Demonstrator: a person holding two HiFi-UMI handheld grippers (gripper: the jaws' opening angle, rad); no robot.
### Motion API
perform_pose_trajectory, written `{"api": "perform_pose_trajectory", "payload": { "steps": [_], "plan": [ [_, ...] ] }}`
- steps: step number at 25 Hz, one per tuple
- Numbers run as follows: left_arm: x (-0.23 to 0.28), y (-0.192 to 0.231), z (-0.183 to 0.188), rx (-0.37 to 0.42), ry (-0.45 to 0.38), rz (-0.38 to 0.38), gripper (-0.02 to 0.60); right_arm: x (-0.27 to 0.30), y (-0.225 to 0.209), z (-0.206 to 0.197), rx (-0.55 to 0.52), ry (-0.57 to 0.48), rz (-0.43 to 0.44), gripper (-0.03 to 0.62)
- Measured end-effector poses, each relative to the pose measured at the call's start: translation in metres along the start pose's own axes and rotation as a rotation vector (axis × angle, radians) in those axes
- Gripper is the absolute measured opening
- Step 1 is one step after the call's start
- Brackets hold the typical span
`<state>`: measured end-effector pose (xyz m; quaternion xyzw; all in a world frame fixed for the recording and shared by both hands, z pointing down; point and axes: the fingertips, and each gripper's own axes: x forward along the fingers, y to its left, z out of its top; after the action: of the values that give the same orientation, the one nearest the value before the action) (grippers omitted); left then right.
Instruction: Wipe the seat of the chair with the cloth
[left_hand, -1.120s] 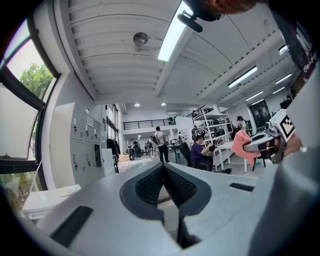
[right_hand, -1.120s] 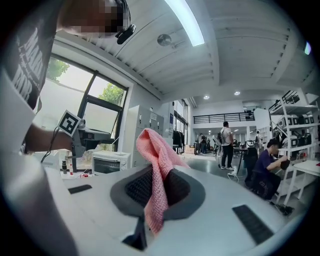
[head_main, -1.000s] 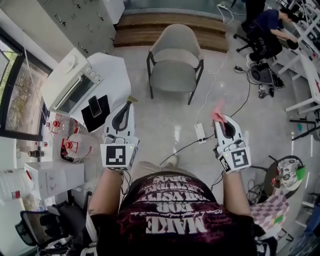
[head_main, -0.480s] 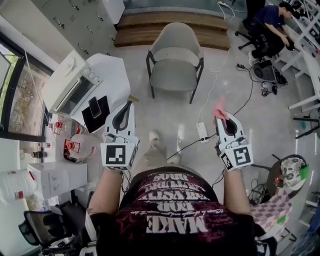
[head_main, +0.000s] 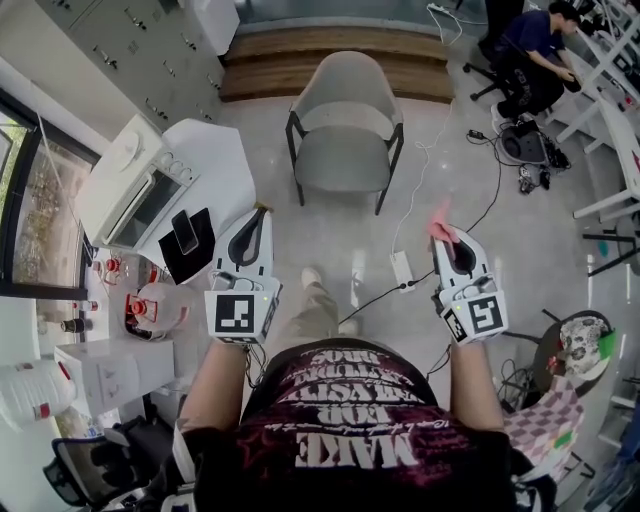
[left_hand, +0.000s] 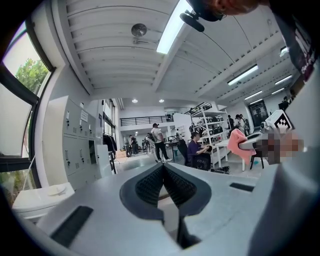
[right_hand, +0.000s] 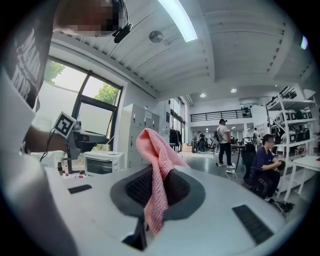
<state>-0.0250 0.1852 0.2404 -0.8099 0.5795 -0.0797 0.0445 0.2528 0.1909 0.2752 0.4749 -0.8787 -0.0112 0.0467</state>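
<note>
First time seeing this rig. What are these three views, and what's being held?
No robot: a person holds tongs in each hand. The head view looks down from the person's head; the other two cameras ride on the tongs, looking along them. The left tongs are shut and empty. The right tongs are shut on a pink cloth. The grey chair stands ahead on the floor, apart from both. A white table with a toaster oven is at the person's left.
</note>
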Motion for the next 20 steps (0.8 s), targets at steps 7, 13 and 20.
{"api": "perform_pose_trajectory", "payload": {
  "steps": [7, 13, 20],
  "plan": [
    [0.043, 0.033, -0.006, -0.011, 0.008, -0.003, 0.006, 0.052, -0.01, 0.005, -0.005, 0.016, 0.005, 0.031],
    [0.089, 0.069, -0.006, -0.029, 0.001, -0.01, 0.005, 0.106, -0.02, 0.014, -0.019, 0.032, 0.007, 0.031],
    [0.143, 0.104, -0.013, -0.031, 0.002, -0.052, 0.005, 0.16, -0.035, 0.018, -0.02, 0.045, -0.031, 0.031]
  ]
}}
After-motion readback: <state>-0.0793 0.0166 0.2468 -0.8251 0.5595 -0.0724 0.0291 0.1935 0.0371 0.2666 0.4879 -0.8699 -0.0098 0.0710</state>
